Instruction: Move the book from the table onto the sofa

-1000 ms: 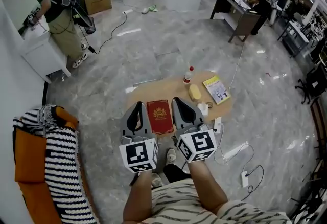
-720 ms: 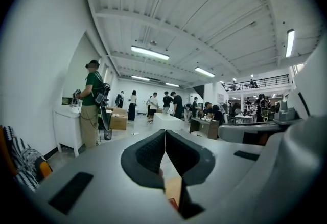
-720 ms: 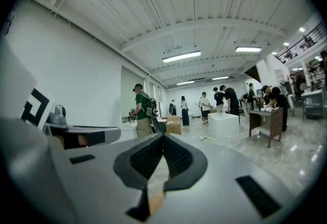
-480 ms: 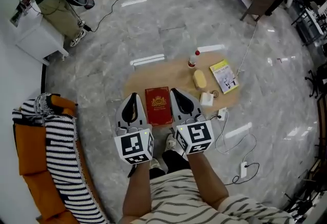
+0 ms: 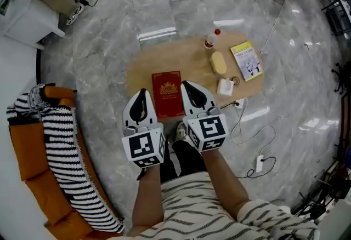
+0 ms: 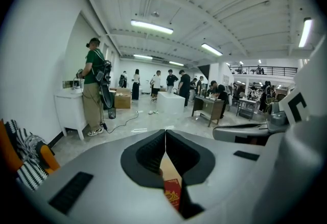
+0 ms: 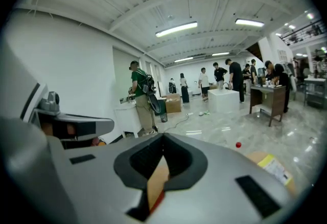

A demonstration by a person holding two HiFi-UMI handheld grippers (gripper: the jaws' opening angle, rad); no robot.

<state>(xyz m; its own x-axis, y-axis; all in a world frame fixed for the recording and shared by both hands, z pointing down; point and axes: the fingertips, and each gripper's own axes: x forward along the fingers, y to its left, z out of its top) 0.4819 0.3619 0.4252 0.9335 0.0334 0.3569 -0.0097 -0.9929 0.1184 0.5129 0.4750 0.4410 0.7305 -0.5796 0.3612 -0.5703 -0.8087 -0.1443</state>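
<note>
The red hardcover book with a gold emblem [image 5: 168, 93] lies flat, cover up, at the near edge of the oval light-wood table [image 5: 186, 57], left of centre. The left gripper [image 5: 143, 92] and right gripper [image 5: 184, 84] hang one at each long side of it, just beside, not touching as far as I can see. Both have jaws fully together, w/ nothing held.

So the step, I judge, is the approach for pickup. To do it well:
- Spread the jaws first, bc closed ones cannot take a flat book.
- Slide the book a bit over the near edge, so one jaw goes under and the other on top.
- Grip deep, not at a corner only, so the cover doesn't flop open.
- Carry it level to the orange sofa [image 5: 30, 156] w/ the black-white striped blanket [image 5: 63, 146], at the left, well apart from the table.
</note>
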